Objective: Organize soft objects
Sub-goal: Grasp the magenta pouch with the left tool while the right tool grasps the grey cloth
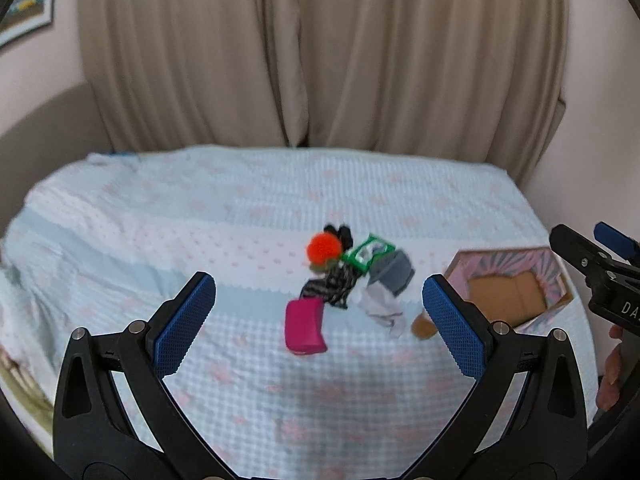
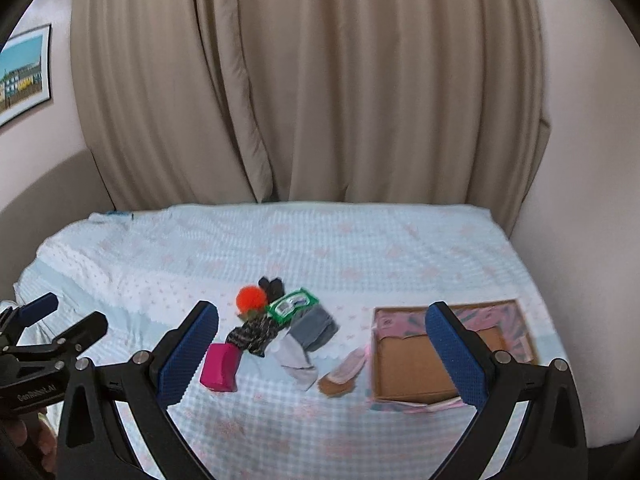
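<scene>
A small pile of soft things lies mid-bed: an orange pom-pom (image 1: pixel 323 248) (image 2: pixel 250 297), a black glove (image 1: pixel 340 234), a green wipes pack (image 1: pixel 369 251) (image 2: pixel 293 305), a black-and-white patterned cloth (image 1: pixel 334 282) (image 2: pixel 253 334), grey folded cloth (image 1: pixel 394 272) (image 2: pixel 314 326), a pale sock (image 1: pixel 382 306) (image 2: pixel 296 358) and a magenta pouch (image 1: pixel 305 326) (image 2: pixel 220 367). An open pink cardboard box (image 1: pixel 516 266) (image 2: pixel 386 318) sits to the right. My left gripper (image 1: pixel 319 326) is open and empty, short of the pile. My right gripper (image 2: pixel 322 356) is open and empty, between pile and box.
The bed (image 1: pixel 240 208) has a light blue and white cover with pink flowers. A brown oval flap (image 2: pixel 340 376) lies beside the box. Beige curtains (image 2: pixel 304 80) hang behind the bed. A framed picture (image 2: pixel 24 74) hangs on the left wall.
</scene>
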